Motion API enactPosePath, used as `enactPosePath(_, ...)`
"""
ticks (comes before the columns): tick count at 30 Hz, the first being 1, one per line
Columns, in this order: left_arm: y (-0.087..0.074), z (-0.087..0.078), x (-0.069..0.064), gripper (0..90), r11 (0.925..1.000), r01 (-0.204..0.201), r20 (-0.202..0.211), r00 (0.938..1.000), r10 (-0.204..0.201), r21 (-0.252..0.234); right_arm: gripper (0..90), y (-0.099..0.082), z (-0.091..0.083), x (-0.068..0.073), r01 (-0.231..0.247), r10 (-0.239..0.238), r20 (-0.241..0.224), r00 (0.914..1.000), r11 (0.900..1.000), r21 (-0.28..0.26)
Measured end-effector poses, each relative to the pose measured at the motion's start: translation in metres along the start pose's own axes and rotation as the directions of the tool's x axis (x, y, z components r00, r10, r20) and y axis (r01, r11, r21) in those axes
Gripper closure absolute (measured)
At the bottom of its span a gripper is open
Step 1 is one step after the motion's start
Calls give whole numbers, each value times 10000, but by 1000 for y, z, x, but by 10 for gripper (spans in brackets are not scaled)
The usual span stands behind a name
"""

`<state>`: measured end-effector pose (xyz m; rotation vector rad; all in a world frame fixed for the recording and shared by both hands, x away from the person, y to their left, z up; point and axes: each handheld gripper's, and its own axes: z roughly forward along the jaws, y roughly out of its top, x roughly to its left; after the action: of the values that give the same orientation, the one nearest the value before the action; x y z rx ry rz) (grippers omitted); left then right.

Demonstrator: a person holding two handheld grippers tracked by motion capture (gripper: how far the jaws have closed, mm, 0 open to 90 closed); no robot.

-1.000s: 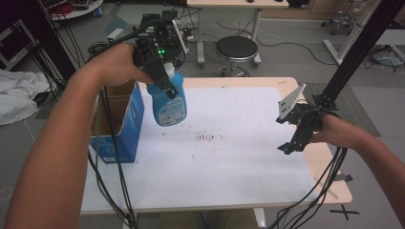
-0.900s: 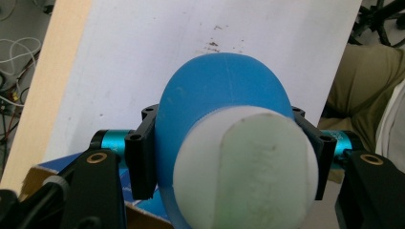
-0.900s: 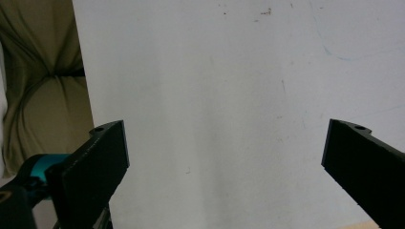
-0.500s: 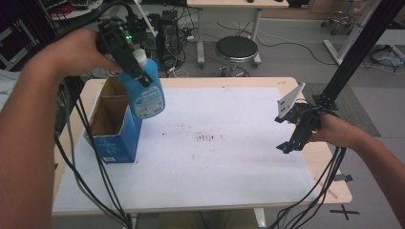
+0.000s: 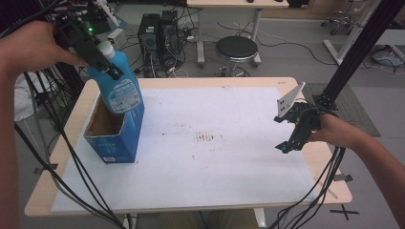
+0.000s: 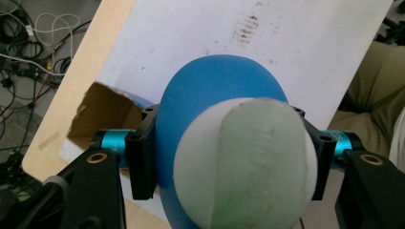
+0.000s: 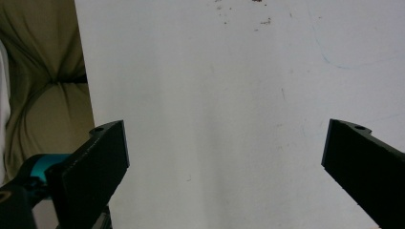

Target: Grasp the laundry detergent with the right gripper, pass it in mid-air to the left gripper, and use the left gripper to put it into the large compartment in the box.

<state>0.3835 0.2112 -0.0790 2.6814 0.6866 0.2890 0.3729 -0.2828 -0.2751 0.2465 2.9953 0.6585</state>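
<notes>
You are holding the blue bottle [image 5: 118,81] by its neck with your left hand-held gripper [image 5: 98,55], its jaws squeezing tight under the white cap [image 6: 248,162] so the bottle is not slipping. It is hanging tilted over the open blue box [image 5: 114,131] at about 9 o'clock on the table [image 5: 229,200], its bottom at the opening, ready to go in. Your right hand-held gripper [image 5: 292,136] is waiting at 3 o'clock, jaws wide and holding nothing.

Bottle [image 5: 119,86] over open box [image 5: 114,136] at table's [image 5: 200,210] left, right hand-held gripper [image 5: 292,140] far right
</notes>
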Motion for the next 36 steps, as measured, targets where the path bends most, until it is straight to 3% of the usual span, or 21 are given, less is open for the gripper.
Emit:
enactPosePath(10, -23, -3, 13, 380, 9997, 251, -195, 9995, -250, 50, 11, 0, -2, 1, -149, 150, 104, 9998, 9998, -89)
enactPosePath(19, -44, 14, 27, 380, 9994, 255, -243, 9994, -249, 216, 11, -2, -4, 0, -313, 315, 170, 9994, 9994, -126)
enactPosePath(26, -58, 36, 33, 380, 9986, 477, -164, 9987, -474, 235, 11, -2, -4, -1, -388, 389, 167, 9991, 9992, -70)
enactPosePath(31, -66, 57, 35, 380, 9988, 430, -25, 9991, -429, 247, 11, -2, -2, -1, -380, 380, 154, 9992, 9993, -26)
enactPosePath(36, -69, 84, 37, 380, 9979, 264, 32, 9996, -267, 591, 11, -2, -1, -2, -459, 459, 159, 9988, 9989, -10)
